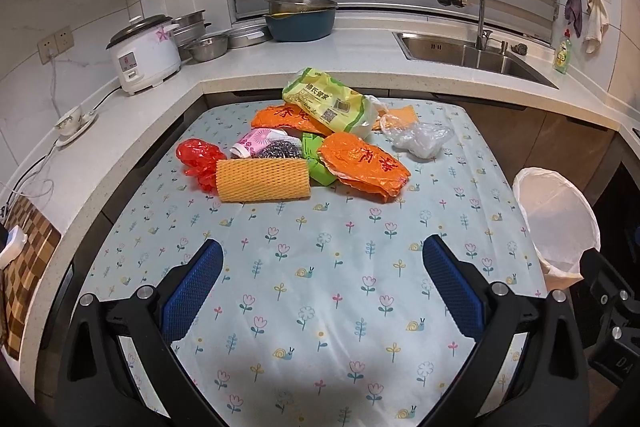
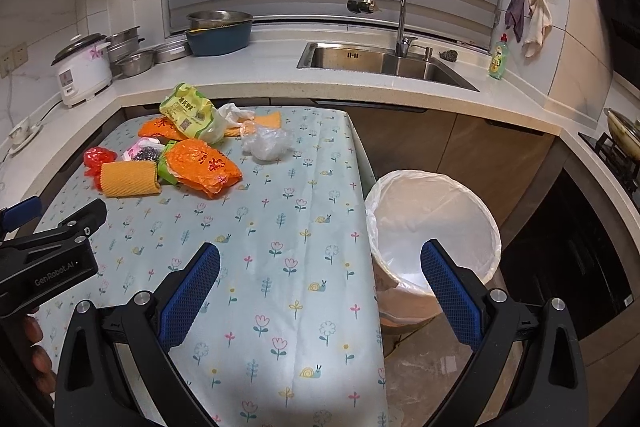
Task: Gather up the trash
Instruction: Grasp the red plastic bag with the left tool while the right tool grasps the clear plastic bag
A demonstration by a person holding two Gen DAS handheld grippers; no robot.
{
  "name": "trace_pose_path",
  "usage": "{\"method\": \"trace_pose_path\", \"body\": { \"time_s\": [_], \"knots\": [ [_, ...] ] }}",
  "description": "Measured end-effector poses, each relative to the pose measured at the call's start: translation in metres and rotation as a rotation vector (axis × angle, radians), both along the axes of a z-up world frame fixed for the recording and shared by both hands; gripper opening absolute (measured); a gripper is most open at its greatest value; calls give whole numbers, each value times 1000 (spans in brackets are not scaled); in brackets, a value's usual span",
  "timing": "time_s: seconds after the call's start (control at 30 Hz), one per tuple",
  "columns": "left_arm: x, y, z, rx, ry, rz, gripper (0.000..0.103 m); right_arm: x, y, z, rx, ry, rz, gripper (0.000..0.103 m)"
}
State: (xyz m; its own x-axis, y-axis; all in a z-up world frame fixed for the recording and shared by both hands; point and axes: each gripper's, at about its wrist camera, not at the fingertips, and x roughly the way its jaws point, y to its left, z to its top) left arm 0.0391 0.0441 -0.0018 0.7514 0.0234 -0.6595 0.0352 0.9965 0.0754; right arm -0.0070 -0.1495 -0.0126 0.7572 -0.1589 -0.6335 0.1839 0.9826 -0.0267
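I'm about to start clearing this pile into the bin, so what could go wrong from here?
The trash overlaps: lifting the yellow foam net may drag the red plastic bag or steel scourer along. The crumpled clear bag is slippery. The lined bin stands below the table edge, so drops could miss.

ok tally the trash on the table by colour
orange: 4, two bags, foam net, foam piece
green: 2, big packet, small wrapper
red bag: 1
clear bag: 1
pink packet: 1
grey scourer: 1
total: 10
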Motion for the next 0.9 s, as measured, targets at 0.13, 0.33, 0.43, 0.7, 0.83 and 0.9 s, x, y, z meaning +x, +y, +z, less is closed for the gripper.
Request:
{"method": "trace_pose_path", "body": {
  "time_s": [0.13,0.33,0.43,0.7,0.83,0.9],
  "knots": [
    [22,15,-5,-9,11,10,96,25,1,-3,9,2,-1,96],
    [63,46,-16,-24,40,49,96,75,7,-13,31,14,-1,96],
    [88,64,-24,-9,50,73,96,103,11,-21,49,21,-1,96],
    [157,119,-50,-8,83,155,96,185,17,-50,97,52,-24,96],
    [192,142,-67,-11,109,189,96,223,20,-66,101,77,-40,96],
    [208,152,-73,-9,118,210,96,241,21,-73,100,89,-51,96]
  ]
}}
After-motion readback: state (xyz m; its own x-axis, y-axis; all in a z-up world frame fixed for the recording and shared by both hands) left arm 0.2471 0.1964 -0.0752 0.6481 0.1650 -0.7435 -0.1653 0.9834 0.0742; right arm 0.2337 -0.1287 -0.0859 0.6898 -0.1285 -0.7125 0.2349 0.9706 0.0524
